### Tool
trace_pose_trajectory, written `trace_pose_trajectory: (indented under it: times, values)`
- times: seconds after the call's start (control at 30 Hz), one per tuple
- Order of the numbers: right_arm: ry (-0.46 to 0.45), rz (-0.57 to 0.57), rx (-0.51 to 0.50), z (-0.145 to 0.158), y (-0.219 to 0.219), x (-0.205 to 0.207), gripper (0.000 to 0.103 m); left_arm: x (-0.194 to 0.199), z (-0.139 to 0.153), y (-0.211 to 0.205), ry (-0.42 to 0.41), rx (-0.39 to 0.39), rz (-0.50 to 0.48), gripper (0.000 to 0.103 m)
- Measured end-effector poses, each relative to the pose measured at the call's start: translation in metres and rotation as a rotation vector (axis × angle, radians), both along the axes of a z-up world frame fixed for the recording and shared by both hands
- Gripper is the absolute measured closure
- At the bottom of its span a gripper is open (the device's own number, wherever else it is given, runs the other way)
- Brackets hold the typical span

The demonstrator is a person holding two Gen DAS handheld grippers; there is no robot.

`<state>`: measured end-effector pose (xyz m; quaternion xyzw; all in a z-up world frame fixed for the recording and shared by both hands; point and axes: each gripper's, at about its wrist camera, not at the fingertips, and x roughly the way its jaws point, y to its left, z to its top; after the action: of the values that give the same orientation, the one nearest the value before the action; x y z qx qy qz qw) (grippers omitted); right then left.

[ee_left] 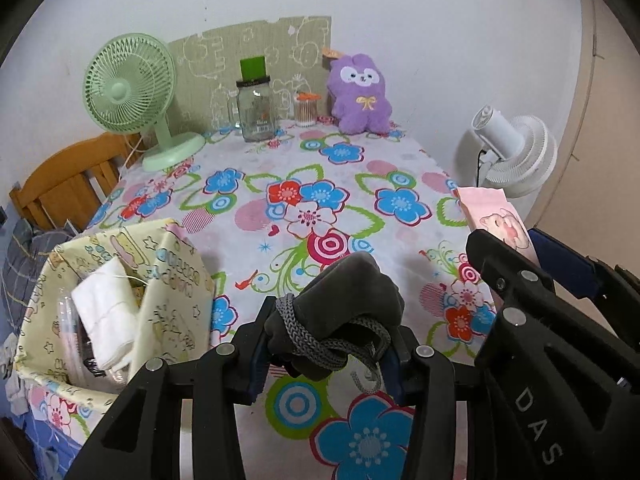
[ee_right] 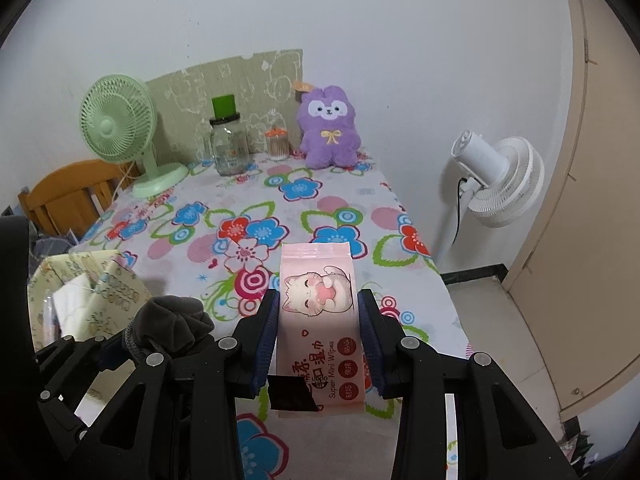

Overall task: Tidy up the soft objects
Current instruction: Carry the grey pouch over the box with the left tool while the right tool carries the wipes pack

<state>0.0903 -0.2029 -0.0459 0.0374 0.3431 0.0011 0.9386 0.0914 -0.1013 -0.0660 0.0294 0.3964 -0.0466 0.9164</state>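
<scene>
My left gripper (ee_left: 328,332) is shut on a dark grey drawstring pouch (ee_left: 352,288), held above the flowered tablecloth (ee_left: 280,184); its cord hangs down between the fingers. My right gripper (ee_right: 318,332) is shut on a pink pack of mini wipes (ee_right: 318,292) with a cat picture, also lifted off the table. In the left wrist view the wipes pack (ee_left: 500,220) and right gripper (ee_left: 532,256) stand to the right. In the right wrist view the pouch (ee_right: 176,320) shows at lower left. A yellow patterned fabric bin (ee_left: 176,280) with white cloth (ee_left: 106,304) inside sits at the table's left edge.
At the back of the table stand a green desk fan (ee_left: 128,92), a glass jar (ee_left: 256,108), a cotton-swab tub (ee_left: 307,110) and a purple plush rabbit (ee_left: 360,96). A white floor fan (ee_right: 496,180) is right of the table, a wooden chair (ee_left: 68,184) left.
</scene>
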Motion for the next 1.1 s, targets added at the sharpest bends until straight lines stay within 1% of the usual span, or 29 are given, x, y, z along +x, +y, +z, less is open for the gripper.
trace_pose_trajectory:
  times: [0.17, 0.4, 0.63, 0.77, 1.1]
  values:
    - [-0.028, 0.005, 0.006, 0.015, 0.004, -0.013, 0.061, -0.012, 0.015, 0.005, -0.034, -0.008, -0.003, 0.056]
    - [-0.056, 0.017, 0.01, 0.032, 0.012, -0.026, 0.061, -0.024, 0.031, 0.017, -0.06, -0.004, 0.007, 0.056]
    - [-0.07, 0.032, 0.019, 0.044, 0.029, -0.031, 0.061, -0.028, 0.043, 0.035, -0.087, -0.006, 0.023, 0.056]
    - [-0.077, 0.052, 0.03, 0.05, 0.04, -0.031, 0.061, -0.028, 0.049, 0.047, -0.119, 0.001, 0.048, 0.056]
    - [-0.079, 0.12, 0.055, 0.058, 0.073, -0.022, 0.061, -0.025, 0.055, 0.081, -0.112, -0.01, 0.08, 0.056]
